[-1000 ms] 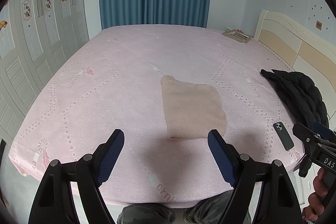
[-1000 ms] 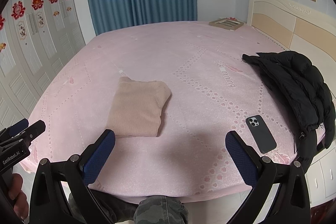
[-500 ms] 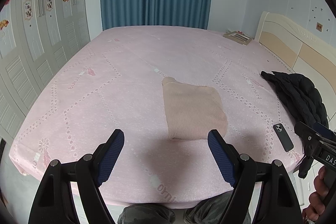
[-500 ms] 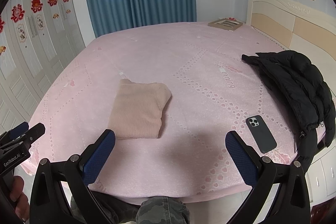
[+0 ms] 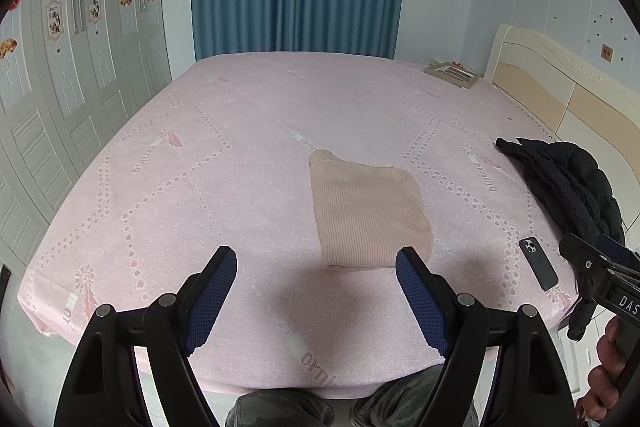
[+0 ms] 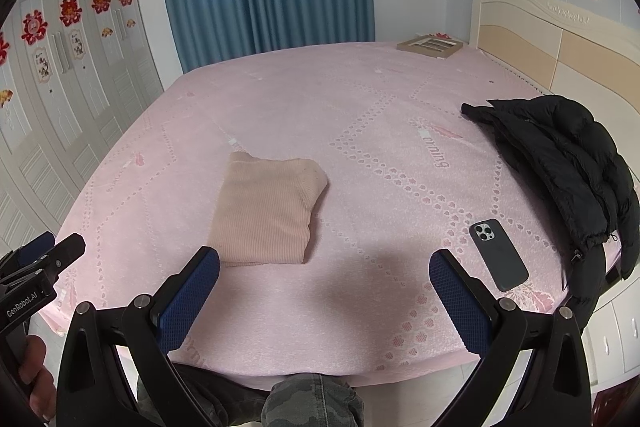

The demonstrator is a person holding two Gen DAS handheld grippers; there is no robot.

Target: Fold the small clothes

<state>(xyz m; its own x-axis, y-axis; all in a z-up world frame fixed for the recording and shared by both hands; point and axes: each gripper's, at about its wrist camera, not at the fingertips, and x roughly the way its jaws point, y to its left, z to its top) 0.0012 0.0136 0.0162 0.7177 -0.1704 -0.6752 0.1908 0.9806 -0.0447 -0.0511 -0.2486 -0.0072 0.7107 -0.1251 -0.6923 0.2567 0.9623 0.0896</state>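
A beige ribbed knit garment (image 5: 366,213) (image 6: 266,209) lies folded into a compact rectangle on the pink bed (image 5: 224,163) (image 6: 376,131). My left gripper (image 5: 316,273) hovers over the bed's near edge, open, nothing between its blue pads; the garment lies just beyond it, toward its right finger. My right gripper (image 6: 324,273) is also open and empty, with the garment ahead of its left finger. Each gripper shows at the edge of the other's view, held by a hand (image 5: 608,359) (image 6: 34,375).
A dark phone (image 6: 498,255) (image 5: 538,263) lies near the bed's right front corner. A black puffer jacket (image 6: 560,163) (image 5: 560,183) drapes over the right edge by the headboard (image 6: 560,39). A flat frame (image 6: 430,45) rests at the far corner. Camouflage trousers (image 6: 312,403) show below.
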